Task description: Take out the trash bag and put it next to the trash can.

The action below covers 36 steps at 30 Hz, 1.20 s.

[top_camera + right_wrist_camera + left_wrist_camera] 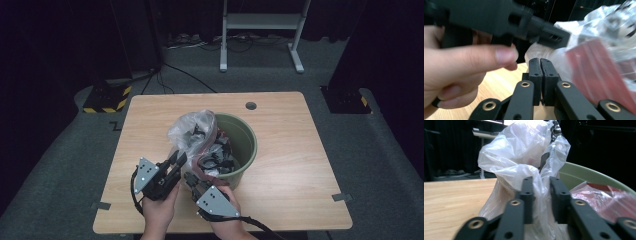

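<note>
My left gripper (541,192) clamps the crumpled clear plastic bag (524,157) at the round green bucket's (247,145) near rim; my right gripper (541,67) is pressed together, empty.

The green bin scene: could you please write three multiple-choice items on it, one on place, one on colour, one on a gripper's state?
1. Where does the clear plastic bag sit?
A. At the green bin's left rim
B. On the floor
C. At the table's far right corner

2. What colour is the flat packet near the bag?
A. Blue
B. Red
C. Yellow

3. How do the right gripper's jaws stand?
A. Wide open
B. Around the bin's rim
C. Pressed together

Answers: 1 A, the high view shows it there; 2 B, red in both gripper views; 3 C, no gap shows between them.
</note>
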Tool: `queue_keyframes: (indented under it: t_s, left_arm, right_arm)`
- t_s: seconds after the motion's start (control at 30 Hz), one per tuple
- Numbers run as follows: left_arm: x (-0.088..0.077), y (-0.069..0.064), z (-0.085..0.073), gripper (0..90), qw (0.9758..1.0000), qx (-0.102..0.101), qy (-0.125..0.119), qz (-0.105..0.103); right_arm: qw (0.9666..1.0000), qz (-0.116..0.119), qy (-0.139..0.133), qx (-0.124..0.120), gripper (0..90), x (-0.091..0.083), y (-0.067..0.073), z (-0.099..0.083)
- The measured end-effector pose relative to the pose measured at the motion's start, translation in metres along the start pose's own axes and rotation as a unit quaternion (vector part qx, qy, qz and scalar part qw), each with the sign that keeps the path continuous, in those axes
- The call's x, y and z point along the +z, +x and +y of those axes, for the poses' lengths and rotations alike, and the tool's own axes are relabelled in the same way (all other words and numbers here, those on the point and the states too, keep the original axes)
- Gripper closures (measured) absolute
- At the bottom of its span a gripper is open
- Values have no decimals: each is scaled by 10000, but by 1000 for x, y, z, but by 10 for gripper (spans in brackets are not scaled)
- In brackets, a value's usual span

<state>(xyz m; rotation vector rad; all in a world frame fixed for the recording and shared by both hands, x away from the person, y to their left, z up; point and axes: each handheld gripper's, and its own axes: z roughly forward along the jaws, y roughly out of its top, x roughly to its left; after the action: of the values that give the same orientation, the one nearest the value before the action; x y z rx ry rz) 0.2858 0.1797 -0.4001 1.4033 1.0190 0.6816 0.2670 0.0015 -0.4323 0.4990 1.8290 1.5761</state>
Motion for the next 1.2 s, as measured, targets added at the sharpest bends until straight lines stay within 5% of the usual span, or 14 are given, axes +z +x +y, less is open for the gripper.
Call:
queue_keyframes:
  t_s: [0.27,0.57,0.93,1.2]
  left_arm:
    - [2,-2,5,882,10000,59,-32,-65]
    - [5,-4,20,887,9997,36,-245,-52]
    - [8,-9,37,888,9981,105,-608,-88]
    - [8,-14,51,890,9962,180,-838,-122]
  right_arm:
    - [9991,-118,-328,229,796,-23,-17,21]
    - [9973,-610,-183,354,702,-50,-67,32]
    - [9891,-1410,96,423,612,-90,-124,10]
    - [9803,-1833,513,532,541,-112,-149,-21]
